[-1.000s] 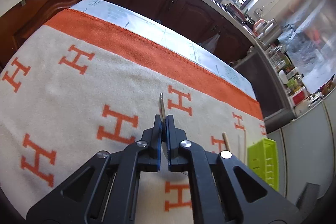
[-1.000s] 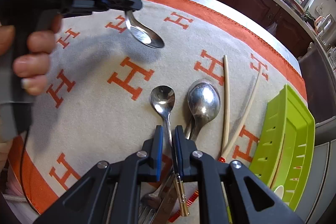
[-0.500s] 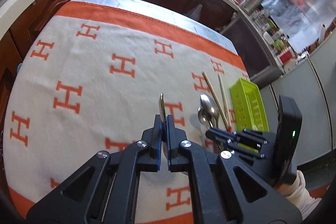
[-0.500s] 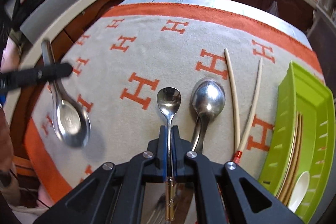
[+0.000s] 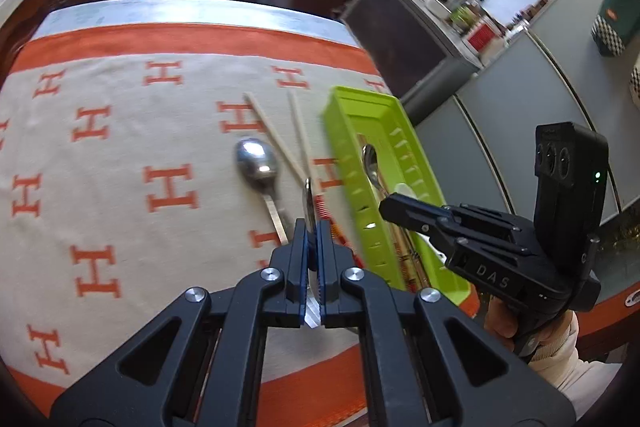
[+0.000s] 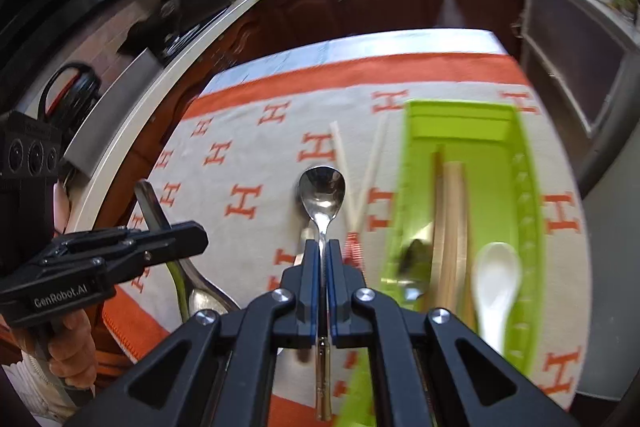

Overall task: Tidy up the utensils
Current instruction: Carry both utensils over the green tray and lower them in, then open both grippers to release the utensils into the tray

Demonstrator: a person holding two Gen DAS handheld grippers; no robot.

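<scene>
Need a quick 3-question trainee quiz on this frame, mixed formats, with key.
1. True or false: the left gripper and the right gripper are each shut on a metal spoon.
2. What lies in the green tray? A) a white spoon beside wooden chopsticks; B) only forks; C) nothing.
3. Fill in: ___ pale loose chopsticks lie on the patterned cloth, between the big spoon and the tray.

Key: 1 true; 2 A; 3 two.
</scene>
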